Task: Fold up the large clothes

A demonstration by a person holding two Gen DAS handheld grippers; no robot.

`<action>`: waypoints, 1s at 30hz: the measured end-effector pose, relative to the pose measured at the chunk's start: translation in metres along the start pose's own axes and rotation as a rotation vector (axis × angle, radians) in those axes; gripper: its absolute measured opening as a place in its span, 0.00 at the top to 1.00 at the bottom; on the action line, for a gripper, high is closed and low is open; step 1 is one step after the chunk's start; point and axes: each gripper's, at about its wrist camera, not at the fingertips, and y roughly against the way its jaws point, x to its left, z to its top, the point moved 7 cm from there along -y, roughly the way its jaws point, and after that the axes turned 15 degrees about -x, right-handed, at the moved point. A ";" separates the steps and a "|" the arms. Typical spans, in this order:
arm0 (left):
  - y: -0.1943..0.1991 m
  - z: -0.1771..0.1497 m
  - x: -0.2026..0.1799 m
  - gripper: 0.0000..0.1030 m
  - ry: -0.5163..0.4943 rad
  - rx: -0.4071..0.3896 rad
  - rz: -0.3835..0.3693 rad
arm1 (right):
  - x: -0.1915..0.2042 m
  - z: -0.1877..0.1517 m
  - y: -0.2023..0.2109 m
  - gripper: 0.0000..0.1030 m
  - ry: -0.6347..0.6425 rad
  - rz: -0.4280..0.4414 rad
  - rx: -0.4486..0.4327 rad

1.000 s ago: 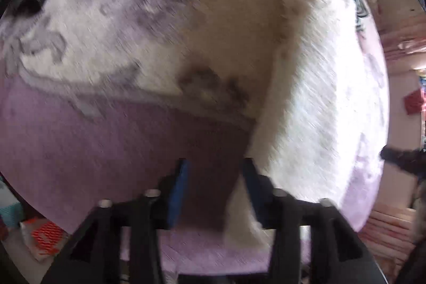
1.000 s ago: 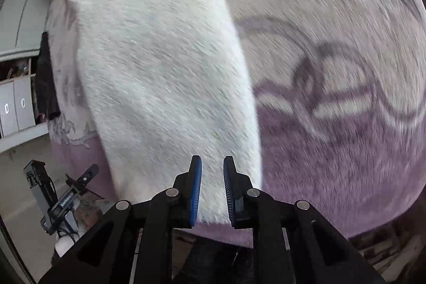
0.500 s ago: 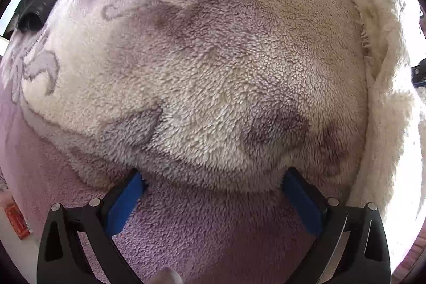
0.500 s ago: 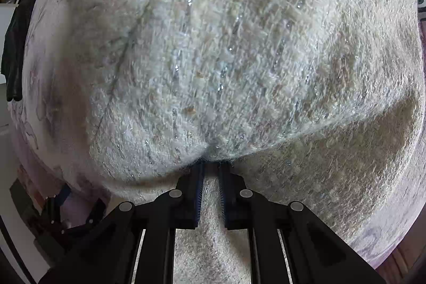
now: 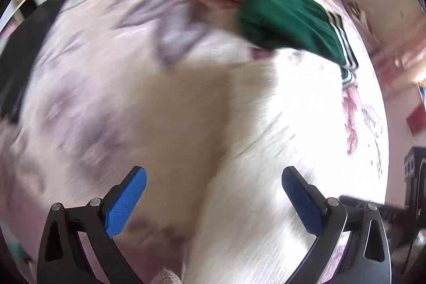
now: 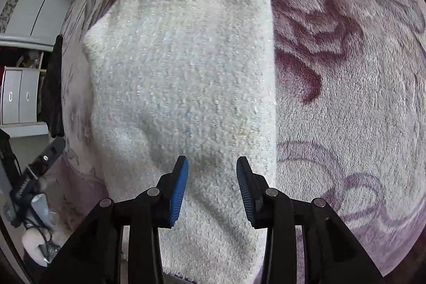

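Now the white fuzzy garment (image 6: 181, 65) lies folded on the purple floral blanket (image 6: 346, 103), stretching toward twelve o'clock from the right gripper (image 6: 212, 186), whose empty jaws are opening. Wide open, the left gripper (image 5: 213, 200) hovers over the same garment, gripping nothing.

A home bedroom: a plush flowered blanket (image 6: 346, 87) spreads under the tongs, clothes lie heaped beyond them, and a white drawer cabinet (image 6: 18, 95) stands left.

right hand-held gripper (image 6: 212, 186) opening off white sweater (image 6: 183, 65), left hand-held gripper (image 5: 213, 201) spread wide
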 end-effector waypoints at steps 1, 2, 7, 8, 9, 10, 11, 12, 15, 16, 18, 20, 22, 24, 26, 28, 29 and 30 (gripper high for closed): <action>-0.025 0.001 -0.010 0.00 -0.046 0.031 0.021 | -0.001 0.003 -0.008 0.61 -0.003 0.002 -0.009; -0.047 -0.003 -0.018 0.00 -0.090 0.074 0.042 | -0.001 0.006 -0.016 0.61 0.018 -0.018 -0.026; -0.101 0.001 -0.006 0.00 -0.002 0.170 -0.072 | 0.007 0.009 -0.070 0.61 0.104 -0.121 0.026; -0.100 0.001 -0.005 0.00 0.022 0.180 -0.089 | 0.007 0.012 -0.074 0.61 0.104 -0.119 0.038; -0.093 0.002 -0.003 0.00 0.037 0.182 -0.096 | 0.008 0.013 -0.074 0.61 0.100 -0.112 0.056; -0.083 0.003 -0.001 0.00 0.034 0.177 -0.087 | 0.008 0.014 -0.069 0.60 0.090 -0.090 0.070; -0.067 0.003 0.002 0.00 0.029 0.172 -0.072 | 0.007 0.014 -0.061 0.59 0.076 -0.054 0.080; -0.049 0.001 0.005 0.00 0.033 0.165 -0.066 | 0.004 0.011 -0.051 0.59 0.057 -0.021 0.093; 0.005 -0.023 0.025 0.00 0.044 0.167 -0.023 | -0.022 -0.022 -0.015 0.37 -0.055 0.068 0.139; 0.016 -0.035 0.031 0.00 0.055 0.175 -0.027 | -0.033 -0.039 -0.006 0.36 -0.083 0.082 0.154; 0.027 -0.078 0.050 0.00 0.072 0.255 -0.028 | -0.054 -0.081 0.000 0.36 -0.122 0.061 0.217; 0.026 -0.116 0.060 0.00 0.097 0.349 -0.034 | -0.072 -0.128 -0.010 0.36 -0.168 0.032 0.293; 0.026 -0.152 0.065 0.19 0.147 0.395 -0.053 | -0.082 -0.166 -0.021 0.36 -0.239 0.047 0.357; 0.027 -0.168 0.063 0.72 0.185 0.384 -0.099 | -0.080 -0.190 -0.028 0.41 -0.286 0.105 0.363; 0.031 -0.169 0.056 0.81 0.177 0.345 -0.125 | -0.080 -0.201 -0.033 0.77 -0.270 0.084 0.327; 0.043 -0.164 0.050 0.86 0.178 0.313 -0.158 | -0.086 -0.204 -0.027 0.81 -0.283 0.052 0.277; 0.048 -0.164 0.048 0.87 0.180 0.309 -0.168 | -0.091 -0.204 -0.023 0.83 -0.293 0.030 0.257; 0.051 -0.165 0.046 0.87 0.181 0.313 -0.183 | -0.094 -0.201 -0.021 0.84 -0.295 0.010 0.248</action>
